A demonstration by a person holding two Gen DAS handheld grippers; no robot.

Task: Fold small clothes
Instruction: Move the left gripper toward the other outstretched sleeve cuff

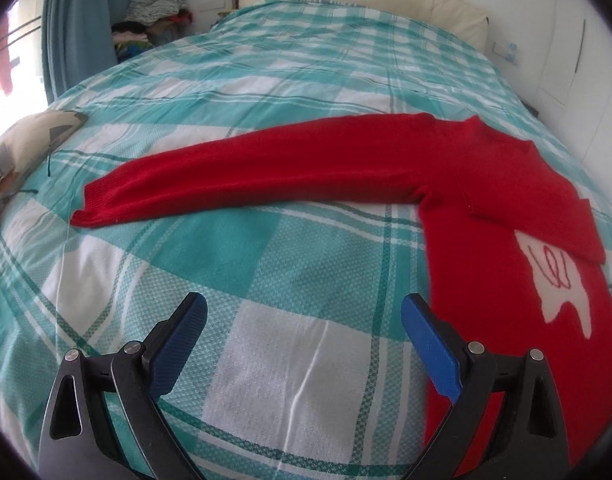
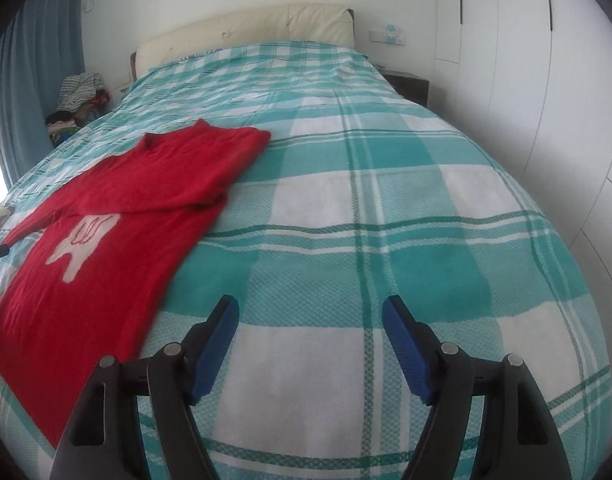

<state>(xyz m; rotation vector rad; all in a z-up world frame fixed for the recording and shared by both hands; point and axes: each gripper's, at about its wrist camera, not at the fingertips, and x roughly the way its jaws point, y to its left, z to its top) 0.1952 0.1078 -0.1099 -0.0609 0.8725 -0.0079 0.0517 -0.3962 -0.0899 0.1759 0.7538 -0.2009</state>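
A red sweater (image 1: 485,208) with a white motif (image 1: 553,280) lies flat on the teal-and-white checked bedspread (image 1: 266,272). In the left wrist view one long sleeve (image 1: 234,176) stretches out to the left, and the other sleeve is folded across the chest. My left gripper (image 1: 304,312) hovers open over bare bedspread, its right finger at the sweater's side edge. In the right wrist view the sweater (image 2: 118,216) lies to the left. My right gripper (image 2: 309,316) is open over the bedspread (image 2: 385,240), just right of the sweater's hem, nothing between its fingers.
A cream headboard (image 2: 246,28) closes the far end of the bed. A pile of clothes (image 1: 154,12) sits by the blue curtain (image 1: 78,20) at the far left. A beige cushion (image 1: 34,136) lies at the bed's left edge. White wardrobe doors (image 2: 545,80) line the right.
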